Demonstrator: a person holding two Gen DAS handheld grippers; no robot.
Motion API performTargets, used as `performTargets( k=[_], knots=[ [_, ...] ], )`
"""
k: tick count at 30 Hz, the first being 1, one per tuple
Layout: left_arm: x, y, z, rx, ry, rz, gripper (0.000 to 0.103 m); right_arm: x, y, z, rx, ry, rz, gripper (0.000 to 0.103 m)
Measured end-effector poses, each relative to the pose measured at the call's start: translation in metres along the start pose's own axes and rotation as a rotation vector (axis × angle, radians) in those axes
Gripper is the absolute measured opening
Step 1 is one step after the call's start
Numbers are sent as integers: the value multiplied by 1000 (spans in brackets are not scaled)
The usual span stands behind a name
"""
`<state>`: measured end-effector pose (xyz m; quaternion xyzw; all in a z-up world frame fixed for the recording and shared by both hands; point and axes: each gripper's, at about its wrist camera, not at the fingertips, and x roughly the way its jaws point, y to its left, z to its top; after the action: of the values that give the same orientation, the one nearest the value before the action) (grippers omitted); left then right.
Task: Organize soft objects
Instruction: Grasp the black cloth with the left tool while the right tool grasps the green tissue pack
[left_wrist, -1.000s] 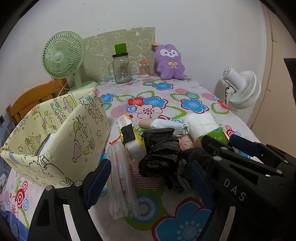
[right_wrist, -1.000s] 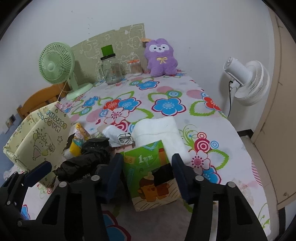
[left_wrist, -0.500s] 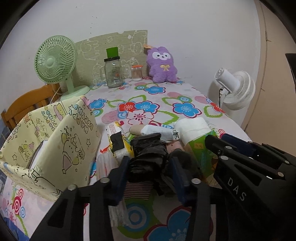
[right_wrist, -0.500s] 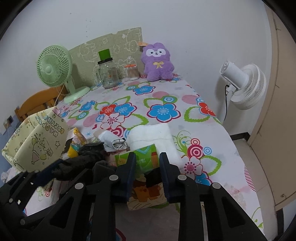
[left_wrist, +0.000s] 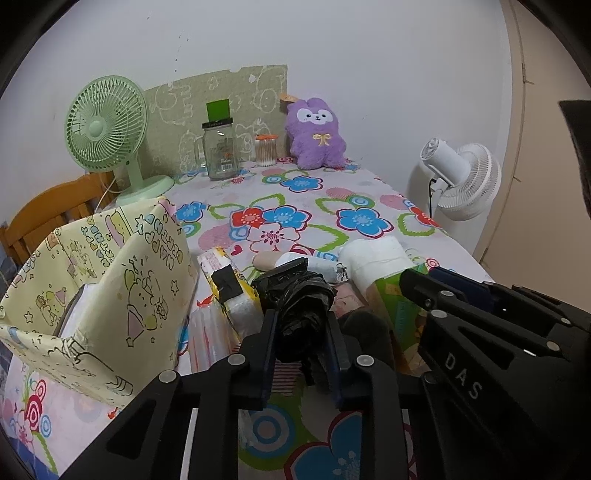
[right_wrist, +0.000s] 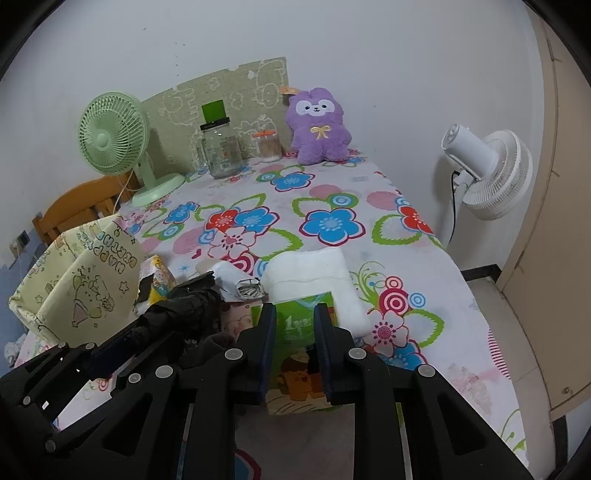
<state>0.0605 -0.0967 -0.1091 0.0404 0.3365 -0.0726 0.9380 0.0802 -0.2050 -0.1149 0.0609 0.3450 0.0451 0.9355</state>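
Between left gripper fingers: black plastic bag, clamped; wide open earlier.
Right gripper: now closed on green tissue pack.
Beneath: floral tablecloth; white wall ahead.

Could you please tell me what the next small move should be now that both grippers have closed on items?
Probably lift both straight up. The left hand-held gripper pinches the black plastic bag and the right hand-held gripper the green tissue pack; the yellow fabric bin stands open at left.
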Motion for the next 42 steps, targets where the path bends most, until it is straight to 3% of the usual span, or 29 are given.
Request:
performTargets(
  k=[2, 4, 6, 19, 20, 21, 23, 28, 42],
  knots=[
    [-3, 0, -1, 6, -5, 2, 22, 0, 0, 0, 4, 7, 5, 34],
    [-4, -1, -1, 11, -9, 1, 22, -1, 1, 0, 10, 17, 3, 70],
    [-5, -1, -2, 12, -8, -2, 22, -3, 1, -1, 16, 5, 8, 75],
    [6, 0, -4, 4, 23, -5, 22, 20, -6, -3, 64, 72, -6, 74],
    [6, -1, -4, 5, 23, -4, 22, 22, -7, -3, 71, 75, -5, 72],
    [7, -1, -4, 9, 24, 0, 21, 24, -8, -3, 80, 82, -2, 61],
    [7, -3, -3, 19, 25, 7, 21, 28, -8, -3, 82, 105, -8, 56],
    [5, -4, -1, 18, 22, -9, 21, 24, -7, -1, 72, 100, -14, 47],
    [-33, -6, 19, 27, -90, -49, 20, -23, 0, 21, 53, -1, -48, 46]
  ],
)
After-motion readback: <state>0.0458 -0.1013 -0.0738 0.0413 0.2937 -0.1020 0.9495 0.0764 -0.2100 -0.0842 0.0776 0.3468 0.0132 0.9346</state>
